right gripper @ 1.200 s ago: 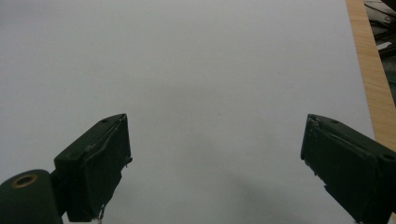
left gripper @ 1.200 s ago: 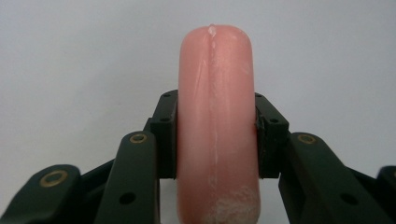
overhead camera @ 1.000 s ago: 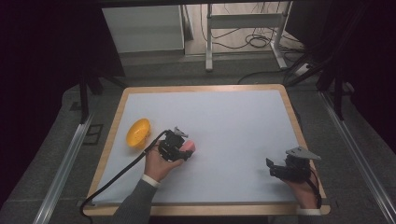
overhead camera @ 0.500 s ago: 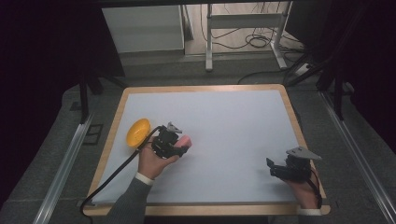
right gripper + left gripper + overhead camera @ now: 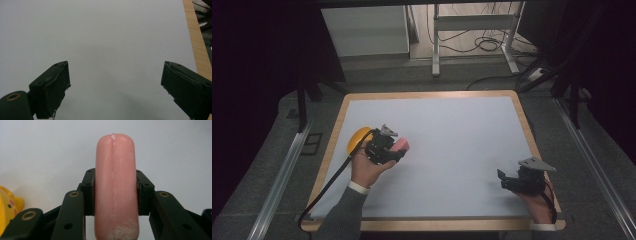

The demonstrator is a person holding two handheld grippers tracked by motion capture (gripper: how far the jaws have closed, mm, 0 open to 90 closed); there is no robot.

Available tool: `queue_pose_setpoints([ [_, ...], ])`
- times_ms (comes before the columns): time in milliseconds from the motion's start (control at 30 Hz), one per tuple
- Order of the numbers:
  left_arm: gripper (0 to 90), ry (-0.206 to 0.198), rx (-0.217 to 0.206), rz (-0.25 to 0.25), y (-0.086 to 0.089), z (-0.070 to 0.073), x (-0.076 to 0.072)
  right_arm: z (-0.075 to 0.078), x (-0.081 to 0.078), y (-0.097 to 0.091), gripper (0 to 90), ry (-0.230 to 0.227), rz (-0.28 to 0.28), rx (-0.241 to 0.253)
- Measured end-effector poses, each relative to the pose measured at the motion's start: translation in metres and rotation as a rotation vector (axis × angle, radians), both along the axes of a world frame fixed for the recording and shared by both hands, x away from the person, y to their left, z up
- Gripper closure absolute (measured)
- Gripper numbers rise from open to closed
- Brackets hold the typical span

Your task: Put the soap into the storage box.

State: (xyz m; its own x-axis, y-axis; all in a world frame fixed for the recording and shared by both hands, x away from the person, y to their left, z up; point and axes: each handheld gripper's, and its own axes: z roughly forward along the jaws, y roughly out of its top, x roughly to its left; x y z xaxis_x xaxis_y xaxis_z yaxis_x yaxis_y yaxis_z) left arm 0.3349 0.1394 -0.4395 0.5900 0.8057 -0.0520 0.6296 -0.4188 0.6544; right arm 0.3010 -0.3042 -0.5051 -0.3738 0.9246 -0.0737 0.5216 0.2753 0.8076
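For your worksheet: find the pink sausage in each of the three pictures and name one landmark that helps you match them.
High view: the pink sausage sits left of centre, clamped in the left gripper.
Left gripper view: it stands in the middle, between the two black jaws.
Right gripper view: not in it.
Shared landmark: the yellow toy, beside the gripper from above, at the lower left edge in the left gripper view.

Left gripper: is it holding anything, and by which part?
Yes. The left gripper is shut on a pink sausage, its fingers pressing the two long sides at about mid-length, with the rounded end sticking out beyond them.
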Motion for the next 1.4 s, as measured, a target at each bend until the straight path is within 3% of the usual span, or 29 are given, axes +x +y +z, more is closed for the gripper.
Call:
queue_pose_setpoints([
  [533, 60.1, -0.038, -0.008, 0.026, 0.015, 0.012, 0.000, 0.000, 0.000, 0.000, 8.1, 0.001, -0.001, -0.003],
  [1400, 60.1, -0.058, -0.016, 0.090, 0.044, 0.024, 0.001, 0.001, -0.001, -0.001, 8.1, -0.005, -0.002, -0.004],
])
